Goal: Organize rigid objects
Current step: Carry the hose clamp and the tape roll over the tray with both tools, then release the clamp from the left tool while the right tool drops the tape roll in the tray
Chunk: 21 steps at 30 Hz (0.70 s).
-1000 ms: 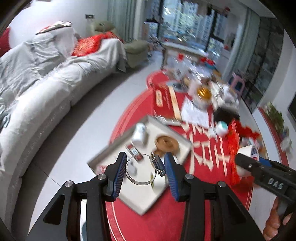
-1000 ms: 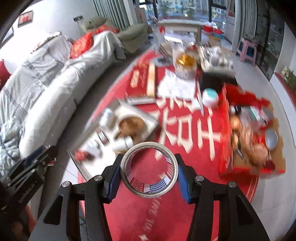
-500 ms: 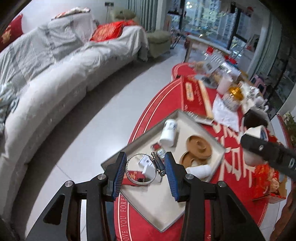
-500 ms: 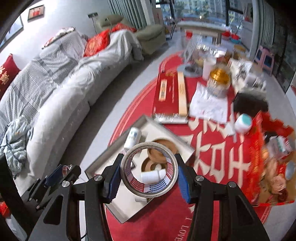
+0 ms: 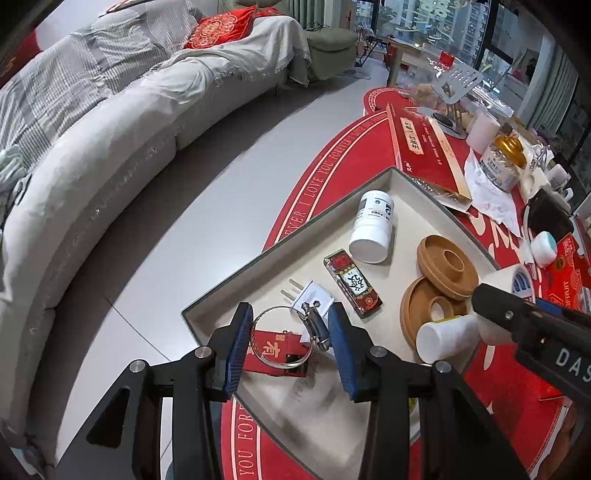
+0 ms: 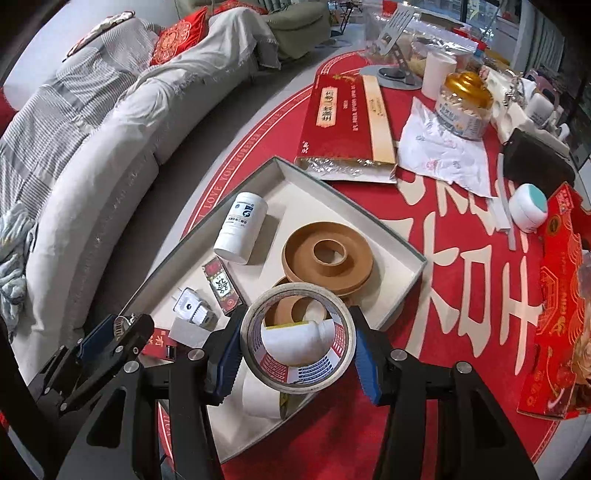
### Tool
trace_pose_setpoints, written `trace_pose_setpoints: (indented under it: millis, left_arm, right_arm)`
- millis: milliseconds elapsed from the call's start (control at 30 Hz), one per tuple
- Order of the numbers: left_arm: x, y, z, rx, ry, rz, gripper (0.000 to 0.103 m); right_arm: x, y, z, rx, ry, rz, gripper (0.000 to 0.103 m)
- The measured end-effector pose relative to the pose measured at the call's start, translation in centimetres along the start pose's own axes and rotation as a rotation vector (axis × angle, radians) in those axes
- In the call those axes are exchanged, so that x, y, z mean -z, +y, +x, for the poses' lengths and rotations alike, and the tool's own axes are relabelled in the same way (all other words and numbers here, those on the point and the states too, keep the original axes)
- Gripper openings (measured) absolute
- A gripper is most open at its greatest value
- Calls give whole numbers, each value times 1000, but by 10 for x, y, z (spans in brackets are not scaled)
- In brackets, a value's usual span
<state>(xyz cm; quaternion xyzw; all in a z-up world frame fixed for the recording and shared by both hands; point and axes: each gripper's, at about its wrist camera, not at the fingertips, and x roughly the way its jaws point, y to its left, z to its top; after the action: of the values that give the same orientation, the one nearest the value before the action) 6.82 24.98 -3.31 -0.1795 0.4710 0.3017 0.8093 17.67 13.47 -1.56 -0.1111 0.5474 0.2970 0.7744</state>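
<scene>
A long grey sofa [image 5: 110, 122] curves along the far side of the room, with a red cushion [image 5: 221, 27] on its draped cover, and a red round rug [image 6: 443, 258] with large cream characters spreads over the pale floor beside it. On the rug lies a shallow rectangular tray [image 6: 413, 254] with grey walls and a cream floor, and behind its far corner a flat red gift box [image 6: 343, 122] rests next to a crumpled white sheet and a gold-lidded jar [image 6: 463, 103]. Inside the tray a white bottle [image 6: 242, 232] lies on its side, two brown reels [image 6: 327, 254] overlap each other, a small red-and-black case [image 6: 221, 286] sits beside a white plug adapter [image 6: 192, 308], and a red card [image 5: 275, 352] lies near the tray's near-left corner. The right gripper [image 6: 297, 350] is clamped on a tape roll [image 6: 297, 339], held upright above the tray's near part, with a second white bottle showing through its hole. The left gripper [image 5: 290, 339] grasps a metal hose clamp [image 5: 284, 338] between its blue pads, hanging over the red card at the tray's near-left corner
</scene>
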Motion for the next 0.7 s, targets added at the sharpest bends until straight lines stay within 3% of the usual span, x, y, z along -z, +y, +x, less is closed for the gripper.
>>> trace_pose_setpoints:
  millis: [700]
  left_arm:
    - [-2, -8, 18, -3, 33, 43, 46]
  right_arm:
    - [-3, 5, 24, -3, 45, -2, 54]
